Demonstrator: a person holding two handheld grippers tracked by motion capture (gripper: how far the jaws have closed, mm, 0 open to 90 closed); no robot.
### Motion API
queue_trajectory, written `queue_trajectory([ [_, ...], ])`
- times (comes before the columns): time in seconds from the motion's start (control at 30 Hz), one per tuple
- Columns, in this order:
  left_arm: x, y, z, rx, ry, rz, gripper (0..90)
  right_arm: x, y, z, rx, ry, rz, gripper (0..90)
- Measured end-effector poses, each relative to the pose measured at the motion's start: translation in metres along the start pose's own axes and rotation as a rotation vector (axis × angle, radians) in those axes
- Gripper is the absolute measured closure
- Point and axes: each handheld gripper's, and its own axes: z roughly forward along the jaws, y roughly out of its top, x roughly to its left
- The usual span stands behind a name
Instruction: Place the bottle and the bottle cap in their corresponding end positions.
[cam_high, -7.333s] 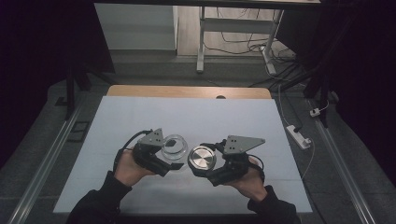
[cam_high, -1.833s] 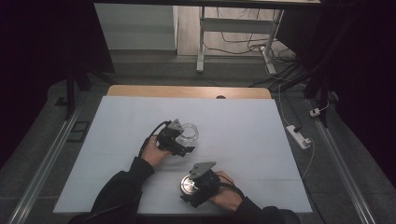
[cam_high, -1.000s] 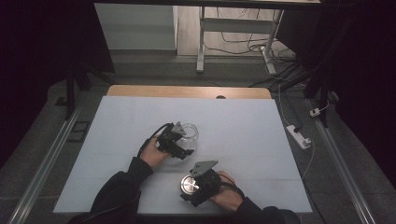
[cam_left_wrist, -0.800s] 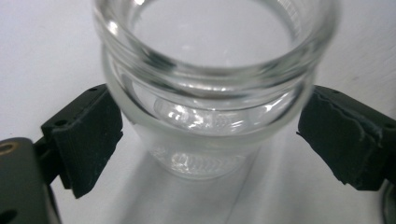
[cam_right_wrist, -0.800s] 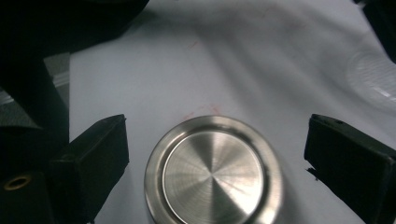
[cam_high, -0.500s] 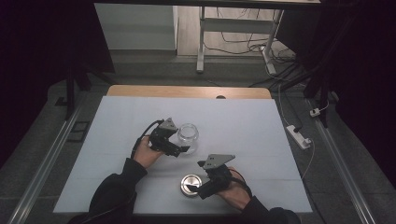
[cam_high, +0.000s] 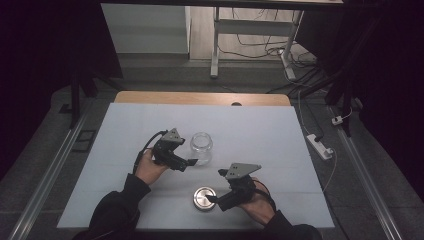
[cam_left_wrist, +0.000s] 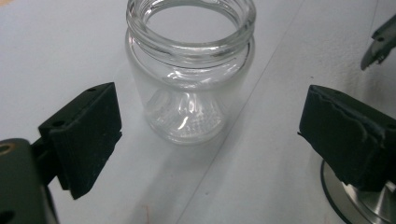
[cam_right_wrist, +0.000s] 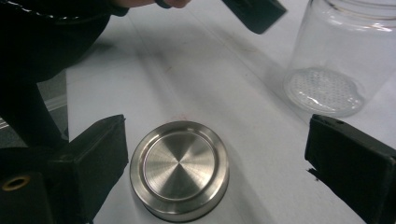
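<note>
A clear glass jar (cam_high: 201, 147) stands upright and uncapped on the white table (cam_high: 280, 135). Its steel lid (cam_high: 203, 198) lies flat nearer the front edge. My left gripper (cam_high: 189, 153) sits just left of the jar, open, and its jaws have just been opening. In the left gripper view the jar (cam_left_wrist: 191, 79) stands beyond the gripper (cam_left_wrist: 210, 135), free of both pads. My right gripper (cam_high: 216, 187) is open just right of the lid. In the right gripper view the lid (cam_right_wrist: 180, 168) lies between and ahead of that gripper's (cam_right_wrist: 219, 163) spread jaws, untouched, with the jar (cam_right_wrist: 345, 60) behind.
A wooden strip (cam_high: 200, 98) runs along the table's far edge. A power strip (cam_high: 320, 146) lies on the floor off the right side. The person's dark sleeve (cam_right_wrist: 42, 42) shows at the left of the right gripper view.
The left gripper has let go of the jar and drawn back to the left. The right gripper has released the lid and pulled away to the right and up.
</note>
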Motion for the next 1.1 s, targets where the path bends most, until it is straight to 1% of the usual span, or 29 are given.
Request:
queue_trajectory([
  [0.2,-0.005,-0.004,-0.012,-0.022,0.000,-0.010,6.7,-0.002,0.000,-0.006,-0.006,-0.012,0.008,5.8],
  [0.47,-0.016,-0.012,-0.026,-0.031,0.001,-0.008,6.6,-0.002,0.000,-0.014,-0.014,-0.027,0.009,5.8],
  [0.63,-0.024,-0.018,-0.036,-0.042,-0.005,-0.014,6.4,-0.002,-0.001,-0.020,-0.014,-0.049,0.010,5.0],
  [0.8,-0.032,-0.025,-0.045,-0.048,-0.007,-0.015,6.1,-0.003,-0.002,-0.028,-0.019,-0.070,0.021,4.5],
  [1.1,-0.042,-0.040,-0.063,-0.073,-0.004,-0.043,5.9,-0.005,-0.008,-0.039,-0.022,-0.098,0.041,2.7],
])
